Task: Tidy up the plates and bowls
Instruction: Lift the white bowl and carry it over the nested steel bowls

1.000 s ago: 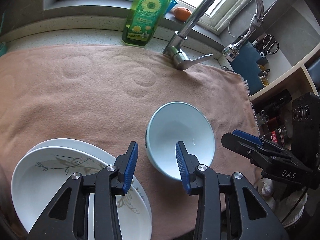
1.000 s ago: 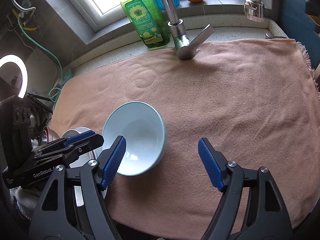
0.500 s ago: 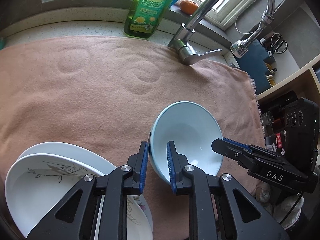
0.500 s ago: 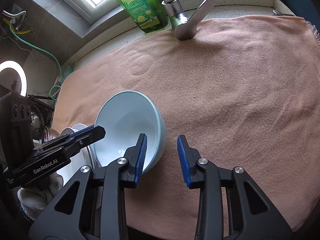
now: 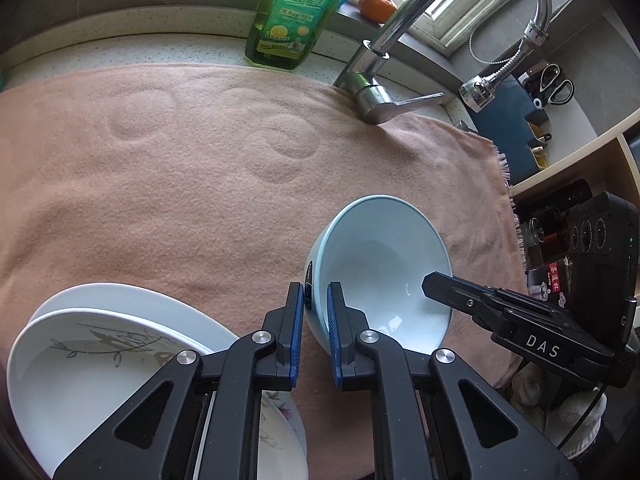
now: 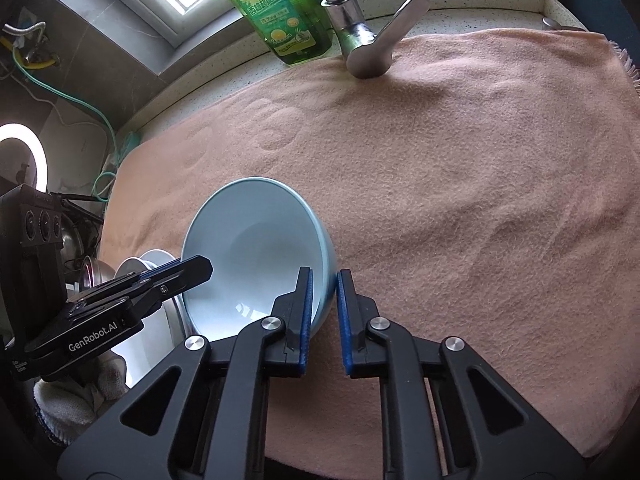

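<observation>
both hand-held grippers clamped on light blue bowl point(image 5: 380, 264) rim — left hand-held gripper point(image 5: 315, 312), right hand-held gripper point(image 6: 322, 304) — stacked plates point(image 5: 80, 360) lower left.

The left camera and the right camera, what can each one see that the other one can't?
Only the left wrist view shows the orange on the sill, the scissors and the flowered plate. Only the right wrist view shows the ring light and the green cable. Both show the blue bowl, pinched at its rim by the left gripper and the right gripper, plus the soap bottle, faucet and towel.
</observation>
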`<action>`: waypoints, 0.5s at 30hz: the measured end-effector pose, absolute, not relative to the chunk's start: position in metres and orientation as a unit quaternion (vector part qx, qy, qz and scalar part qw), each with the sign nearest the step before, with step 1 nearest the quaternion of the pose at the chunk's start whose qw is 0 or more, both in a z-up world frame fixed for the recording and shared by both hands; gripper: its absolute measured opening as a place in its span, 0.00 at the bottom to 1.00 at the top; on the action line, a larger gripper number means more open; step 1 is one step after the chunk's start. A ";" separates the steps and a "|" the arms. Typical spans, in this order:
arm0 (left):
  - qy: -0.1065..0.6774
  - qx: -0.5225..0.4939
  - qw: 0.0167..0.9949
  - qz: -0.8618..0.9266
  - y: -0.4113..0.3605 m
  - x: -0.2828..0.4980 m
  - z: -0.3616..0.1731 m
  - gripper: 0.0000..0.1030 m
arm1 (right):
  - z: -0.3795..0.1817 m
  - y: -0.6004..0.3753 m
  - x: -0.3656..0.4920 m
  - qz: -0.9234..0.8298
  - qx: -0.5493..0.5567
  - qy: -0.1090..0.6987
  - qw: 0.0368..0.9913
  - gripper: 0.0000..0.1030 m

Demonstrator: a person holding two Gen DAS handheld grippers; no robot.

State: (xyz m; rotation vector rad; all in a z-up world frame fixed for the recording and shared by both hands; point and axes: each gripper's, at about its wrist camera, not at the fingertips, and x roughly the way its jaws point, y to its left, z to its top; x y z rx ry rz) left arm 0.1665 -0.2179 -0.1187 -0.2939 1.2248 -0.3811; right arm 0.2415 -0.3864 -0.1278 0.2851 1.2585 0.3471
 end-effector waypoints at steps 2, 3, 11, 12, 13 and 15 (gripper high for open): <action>0.565 -0.136 0.793 -0.181 -0.218 0.164 -0.113 0.10 | -0.121 -0.386 0.241 0.156 0.135 0.580 0.789 0.12; 0.563 -0.138 0.794 -0.184 -0.217 0.164 -0.111 0.10 | -0.117 -0.385 0.240 0.154 0.136 0.577 0.790 0.12; 0.542 -0.139 0.807 -0.188 -0.198 0.154 -0.085 0.10 | -0.090 -0.361 0.232 0.161 0.124 0.563 0.801 0.12; 0.539 -0.141 0.809 -0.188 -0.194 0.152 -0.082 0.10 | -0.087 -0.356 0.231 0.163 0.122 0.562 0.802 0.12; 0.536 -0.142 0.811 -0.187 -0.190 0.150 -0.079 0.10 | -0.085 -0.351 0.229 0.165 0.120 0.561 0.802 0.12; 0.532 -0.146 0.814 -0.184 -0.180 0.146 -0.073 0.10 | -0.080 -0.340 0.226 0.170 0.115 0.560 0.803 0.12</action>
